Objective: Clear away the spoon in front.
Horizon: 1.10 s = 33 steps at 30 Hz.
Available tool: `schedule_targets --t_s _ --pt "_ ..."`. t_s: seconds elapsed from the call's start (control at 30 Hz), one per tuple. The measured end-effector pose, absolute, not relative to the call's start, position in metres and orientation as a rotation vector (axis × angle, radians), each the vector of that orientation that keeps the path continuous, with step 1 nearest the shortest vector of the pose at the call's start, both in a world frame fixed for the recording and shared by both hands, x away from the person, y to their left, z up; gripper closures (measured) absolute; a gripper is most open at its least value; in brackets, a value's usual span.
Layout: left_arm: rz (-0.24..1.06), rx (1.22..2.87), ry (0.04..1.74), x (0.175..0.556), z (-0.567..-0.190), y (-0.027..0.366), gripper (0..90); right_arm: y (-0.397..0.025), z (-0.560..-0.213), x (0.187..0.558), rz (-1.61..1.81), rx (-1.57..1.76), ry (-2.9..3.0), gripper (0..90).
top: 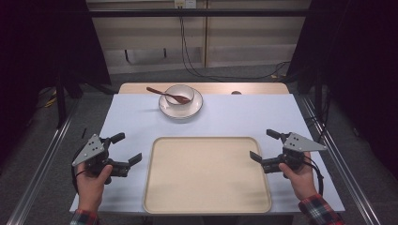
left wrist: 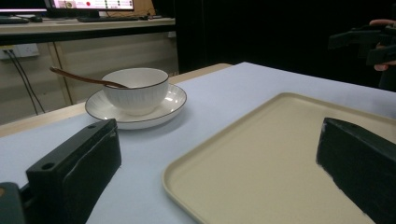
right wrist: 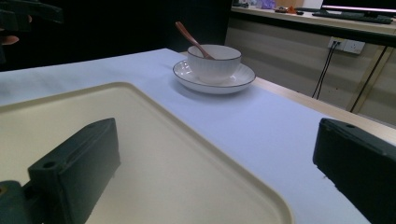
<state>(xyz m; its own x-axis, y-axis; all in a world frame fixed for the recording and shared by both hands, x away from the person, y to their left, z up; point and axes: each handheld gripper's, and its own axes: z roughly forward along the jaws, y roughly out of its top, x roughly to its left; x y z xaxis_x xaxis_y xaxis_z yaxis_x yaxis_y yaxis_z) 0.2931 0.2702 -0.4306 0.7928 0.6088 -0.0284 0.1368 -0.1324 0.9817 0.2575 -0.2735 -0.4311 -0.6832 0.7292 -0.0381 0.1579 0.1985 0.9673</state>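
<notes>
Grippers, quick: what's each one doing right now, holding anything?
Left gripper: open, holding nothing, beside the tray.
Right gripper: open, holding nothing.

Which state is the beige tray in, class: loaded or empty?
Empty. The tray shows only bare beige surface; the bowl with its spoon sits on a saucer beyond it.

Readable text: none in any view.
Lit computer monitor [left wrist: 91, 4], upper left of the left gripper view: coloured marks on the screen, too small and blurred to read.
White wall socket plate [right wrist: 346, 45], upper right of the right gripper view: no legible marking.
White ribbed ceramic bowl [left wrist: 135, 88]: plain, no lettering.
</notes>
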Motion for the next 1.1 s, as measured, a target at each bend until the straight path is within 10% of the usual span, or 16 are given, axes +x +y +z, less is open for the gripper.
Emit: schedule_targets --t_s 1.1 --pt "0.468 1.676 0.809 0.373 -0.424 0.228 0.0 -0.263 -0.438 0.240 1.504 0.795 2.031 1.1"
